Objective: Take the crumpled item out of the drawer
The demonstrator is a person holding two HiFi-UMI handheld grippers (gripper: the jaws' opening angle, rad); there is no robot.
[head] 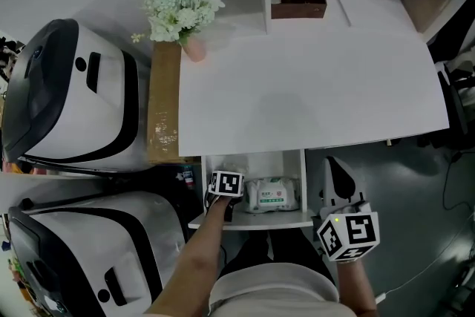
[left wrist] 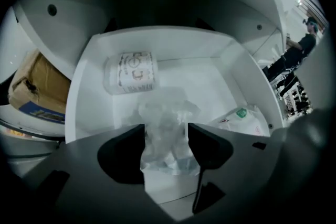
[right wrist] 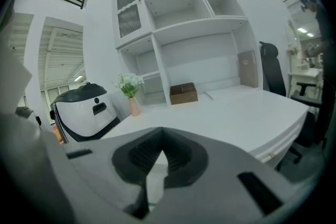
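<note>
White desk (head: 312, 85) filled the middle of the room, and a shallow white drawer (left wrist: 86, 97) stood open below its near edge. Inside the drawer, towards the near end, lay a crumpled wad of clear plastic film (left wrist: 168, 113). A white roll in printed clear wrap (left wrist: 131, 73) sat farther back on the left, and a white wipes packet with a green label (left wrist: 239, 118) lay to the right. The left gripper (left wrist: 166, 136) pointed steeply down into the drawer, its dark jaws spread wide on either side of the film without squeezing it. The right gripper (right wrist: 160, 134) hung to the right of the drawer, aimed across the desk, its jaw tips together and holding nothing.
</note>
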